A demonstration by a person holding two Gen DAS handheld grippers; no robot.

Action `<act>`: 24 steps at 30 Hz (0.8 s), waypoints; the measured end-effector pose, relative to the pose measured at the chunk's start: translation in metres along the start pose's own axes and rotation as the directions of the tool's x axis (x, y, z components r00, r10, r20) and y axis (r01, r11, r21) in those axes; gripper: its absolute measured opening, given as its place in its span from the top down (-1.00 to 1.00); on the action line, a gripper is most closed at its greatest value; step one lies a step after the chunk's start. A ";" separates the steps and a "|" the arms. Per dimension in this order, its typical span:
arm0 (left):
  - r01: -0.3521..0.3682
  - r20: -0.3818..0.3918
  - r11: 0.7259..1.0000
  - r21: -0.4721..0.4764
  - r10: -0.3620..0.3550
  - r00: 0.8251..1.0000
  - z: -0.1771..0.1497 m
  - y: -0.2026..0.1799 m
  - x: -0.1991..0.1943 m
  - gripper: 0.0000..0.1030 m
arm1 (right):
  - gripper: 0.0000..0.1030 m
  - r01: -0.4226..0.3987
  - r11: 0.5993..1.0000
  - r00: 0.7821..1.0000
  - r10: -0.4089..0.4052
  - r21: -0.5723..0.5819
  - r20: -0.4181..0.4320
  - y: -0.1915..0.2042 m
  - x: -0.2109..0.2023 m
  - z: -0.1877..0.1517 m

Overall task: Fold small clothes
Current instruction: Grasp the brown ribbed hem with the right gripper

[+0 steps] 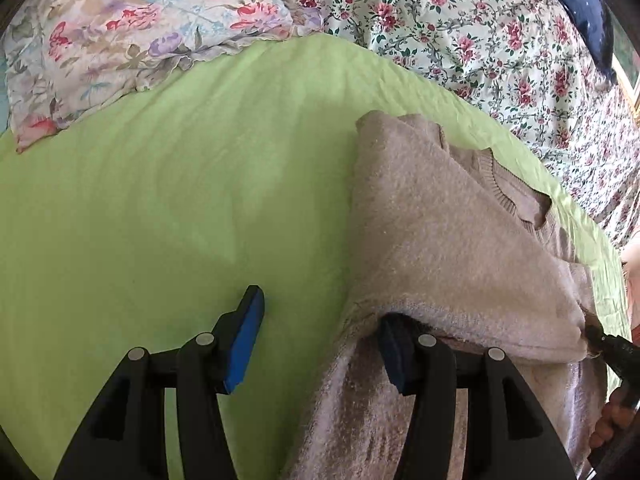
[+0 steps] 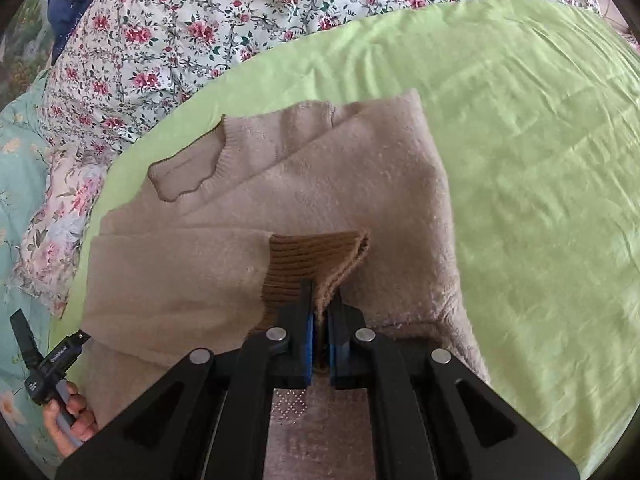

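Note:
A beige fuzzy sweater (image 1: 448, 232) lies partly folded on a green sheet (image 1: 160, 200), neck end away from me. My left gripper (image 1: 320, 312) stands open at its near left edge. One blue pad (image 1: 244, 340) rests free over the sheet, and the other is tucked under the sweater's folded rim. In the right wrist view, my right gripper (image 2: 322, 304) is shut on the brown ribbed cuff (image 2: 312, 256) of the sweater (image 2: 320, 184), a sleeve folded across the body. The right gripper's tip (image 1: 608, 342) also shows at the sweater's near right corner.
A floral pillow (image 1: 120, 32) lies at the back left and a rose-print quilt (image 1: 500, 40) behind and right of the sheet. A navy cloth (image 1: 580, 8) sits at the far right. A hand (image 2: 68, 420) holding black gear shows at the left edge.

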State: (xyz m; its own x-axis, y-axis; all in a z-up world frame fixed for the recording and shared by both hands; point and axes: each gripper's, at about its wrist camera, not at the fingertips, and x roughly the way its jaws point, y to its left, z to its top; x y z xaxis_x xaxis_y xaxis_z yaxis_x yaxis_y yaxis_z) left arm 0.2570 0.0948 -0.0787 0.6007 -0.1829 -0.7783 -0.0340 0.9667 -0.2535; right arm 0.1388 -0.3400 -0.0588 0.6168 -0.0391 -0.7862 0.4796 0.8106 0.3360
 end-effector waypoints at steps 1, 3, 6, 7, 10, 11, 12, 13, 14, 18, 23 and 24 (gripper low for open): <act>0.003 0.006 1.000 -0.003 -0.003 1.000 0.000 0.000 -0.001 -0.08 | 0.88 0.008 1.000 1.000 -0.007 -0.021 0.018 0.005 -0.004 0.002; 0.016 0.009 1.000 -0.018 -0.016 1.000 -0.002 0.003 -0.002 -0.08 | 0.88 0.004 0.998 0.997 0.001 -0.060 0.074 0.017 -0.014 0.006; 0.035 0.010 0.999 -0.036 -0.035 0.999 -0.002 0.006 -0.002 -0.08 | 0.88 0.009 0.997 0.994 -0.001 -0.072 0.112 0.020 -0.023 0.012; 0.035 0.011 0.999 -0.035 -0.035 0.999 -0.002 0.006 -0.002 -0.08 | 0.88 0.015 0.998 0.995 -0.009 -0.063 0.094 0.017 -0.018 0.013; 0.032 0.007 0.999 -0.032 -0.032 0.999 -0.002 0.005 -0.001 -0.08 | 0.85 0.063 0.996 0.998 -0.064 -0.066 -0.012 0.011 0.010 0.007; 0.034 0.004 0.999 -0.033 -0.034 0.999 -0.002 0.005 -0.001 -0.08 | 0.84 0.065 0.996 0.998 -0.066 -0.053 -0.011 0.007 0.011 0.004; 0.037 0.002 0.999 -0.034 -0.037 0.999 -0.002 0.006 -0.002 -0.08 | 0.84 0.066 0.997 0.998 -0.066 -0.050 0.002 0.006 0.009 0.002; 0.038 0.001 0.999 -0.036 -0.038 0.999 -0.003 0.007 -0.002 -0.08 | 0.82 0.081 0.996 0.997 -0.080 -0.046 0.012 0.005 0.004 0.001; 0.041 -0.001 0.998 -0.040 -0.041 0.999 -0.003 0.008 -0.003 -0.08 | 0.76 0.106 0.994 0.994 -0.105 -0.035 0.025 0.004 -0.003 0.001; 0.017 -0.008 0.999 -0.031 -0.017 1.000 -0.003 0.004 -0.002 -0.08 | 0.74 0.075 0.996 0.991 -0.069 -0.051 0.112 0.020 -0.029 -0.001; 0.017 -0.041 1.000 -0.011 -0.017 0.999 -0.003 0.006 -0.006 -0.08 | 0.07 0.055 0.994 0.997 -0.060 -0.095 -0.046 0.024 0.013 -0.007; 0.012 -0.048 1.000 0.012 -0.012 0.999 -0.007 0.006 -0.012 -0.08 | 0.10 0.039 0.997 0.998 -0.042 -0.070 -0.036 0.017 0.010 -0.007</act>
State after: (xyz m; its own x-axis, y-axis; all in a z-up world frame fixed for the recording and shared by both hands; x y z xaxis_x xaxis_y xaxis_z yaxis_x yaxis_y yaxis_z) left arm 0.2444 0.1015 -0.0750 0.5620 -0.2025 -0.8020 -0.0173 0.9665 -0.2561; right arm 0.1485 -0.3225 -0.0647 0.5734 -0.0519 -0.8176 0.4589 0.8471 0.2680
